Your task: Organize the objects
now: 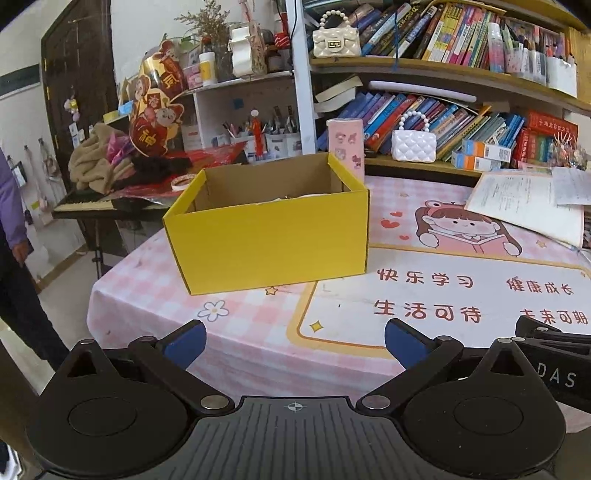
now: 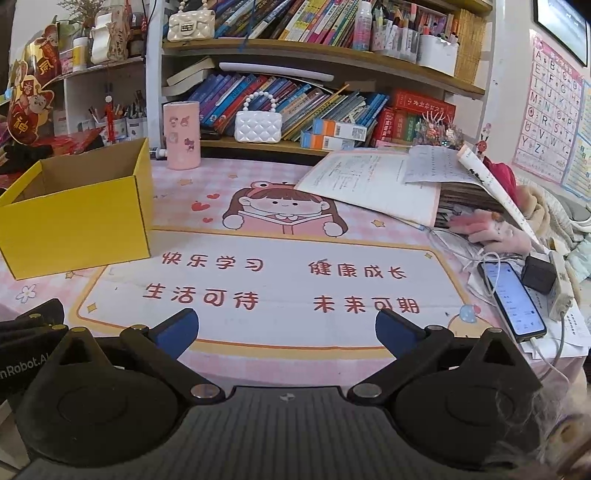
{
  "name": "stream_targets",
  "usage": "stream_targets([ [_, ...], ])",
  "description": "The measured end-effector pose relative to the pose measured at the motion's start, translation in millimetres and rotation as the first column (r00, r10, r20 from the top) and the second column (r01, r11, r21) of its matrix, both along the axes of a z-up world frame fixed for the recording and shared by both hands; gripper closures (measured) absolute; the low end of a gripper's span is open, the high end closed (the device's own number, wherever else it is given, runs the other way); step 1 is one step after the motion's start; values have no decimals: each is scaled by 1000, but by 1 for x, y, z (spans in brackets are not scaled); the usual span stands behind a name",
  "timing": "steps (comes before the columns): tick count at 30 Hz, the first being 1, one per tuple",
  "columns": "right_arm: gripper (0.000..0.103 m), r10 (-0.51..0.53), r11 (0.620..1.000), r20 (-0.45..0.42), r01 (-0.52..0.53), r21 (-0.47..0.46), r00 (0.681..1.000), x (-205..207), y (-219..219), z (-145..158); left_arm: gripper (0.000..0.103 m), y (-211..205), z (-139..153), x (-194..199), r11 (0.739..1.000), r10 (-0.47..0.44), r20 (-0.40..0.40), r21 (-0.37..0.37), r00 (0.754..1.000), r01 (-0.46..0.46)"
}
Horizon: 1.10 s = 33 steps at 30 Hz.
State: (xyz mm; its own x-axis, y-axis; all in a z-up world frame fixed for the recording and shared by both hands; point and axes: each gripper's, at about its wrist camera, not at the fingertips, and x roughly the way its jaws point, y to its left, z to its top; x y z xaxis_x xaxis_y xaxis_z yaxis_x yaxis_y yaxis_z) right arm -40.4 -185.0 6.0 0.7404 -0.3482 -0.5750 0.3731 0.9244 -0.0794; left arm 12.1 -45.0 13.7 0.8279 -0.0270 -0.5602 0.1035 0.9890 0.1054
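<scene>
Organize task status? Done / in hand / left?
Done: some pale items already lie inside the yellow box; I can't identify them. In hand: nothing; left gripper and right gripper are both open and empty. Left: none obvious; the mat centre is bare, only phone and papers at the edge.

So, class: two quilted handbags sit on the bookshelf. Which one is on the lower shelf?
The white handbag with the white bead handle, beside the leaning books. The cream handbag with the clasp sits on the upper shelf.
</scene>
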Motion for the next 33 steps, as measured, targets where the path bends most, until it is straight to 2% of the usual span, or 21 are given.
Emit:
stream_targets([
  [16,0,-20,1000,-38,19,-9,999,-3,-7,-7,0,-10,-5,-5,999,29,-19,19,999,-29],
  [33,0,-17,1000,-37,17,-10,999,0,-3,-7,0,-7,-5,-4,998,52,-34,22,998,-51],
])
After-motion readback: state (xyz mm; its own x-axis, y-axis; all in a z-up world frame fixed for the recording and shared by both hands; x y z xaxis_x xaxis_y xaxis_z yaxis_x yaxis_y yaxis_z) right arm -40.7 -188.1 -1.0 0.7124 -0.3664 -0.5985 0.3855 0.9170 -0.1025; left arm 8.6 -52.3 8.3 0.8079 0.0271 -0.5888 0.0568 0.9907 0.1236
